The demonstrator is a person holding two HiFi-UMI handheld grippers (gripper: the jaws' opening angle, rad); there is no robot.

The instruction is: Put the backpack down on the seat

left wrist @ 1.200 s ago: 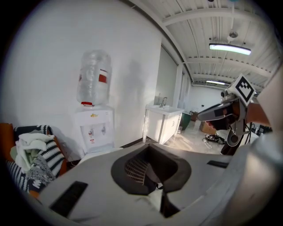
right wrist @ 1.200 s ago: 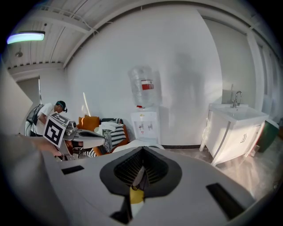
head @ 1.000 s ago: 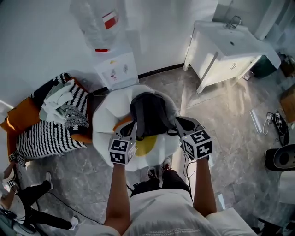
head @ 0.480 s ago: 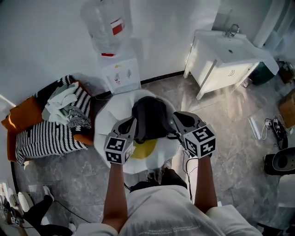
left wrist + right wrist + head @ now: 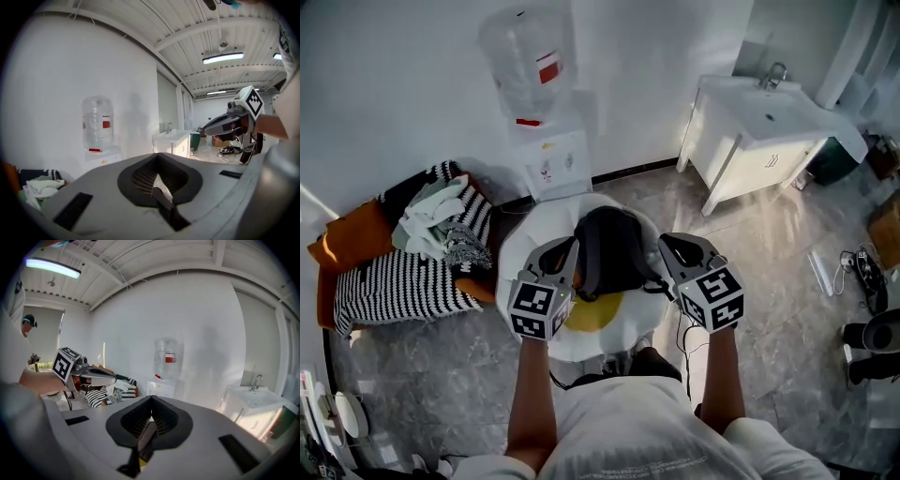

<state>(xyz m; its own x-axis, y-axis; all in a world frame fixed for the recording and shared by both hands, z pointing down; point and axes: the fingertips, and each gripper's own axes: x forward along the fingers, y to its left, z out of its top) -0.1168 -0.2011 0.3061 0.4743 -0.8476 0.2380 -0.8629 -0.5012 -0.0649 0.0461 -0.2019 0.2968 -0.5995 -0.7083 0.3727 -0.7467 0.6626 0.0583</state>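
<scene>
Looking down from the head view, you've got the dark backpack (image 5: 609,248) right over the white round seat (image 5: 517,258) with the yellow middle, and it's parked between your two tools. From up there I can't tell whether it's actually resting on the cushion or hanging just above it. I can't see what the jaws are doing from that angle either, since the left tool (image 5: 565,251) and right tool (image 5: 671,246) just disappear into the bag's sides.

The gripper views sort that out. In the left gripper view your left tool (image 5: 157,180) is clenched on a dark strap (image 5: 161,196), and the right gripper view shows the same deal, with the right tool (image 5: 151,417) pinched down on a strap (image 5: 145,439). Neither of those shows the bag's body or the seat, though.

Each one does catch the opposite tool off to the side. They also show the water bottle (image 5: 97,122) against the wall. The sink cabinet (image 5: 255,399) and the striped pile (image 5: 101,394) turn up in the right gripper view.
</scene>
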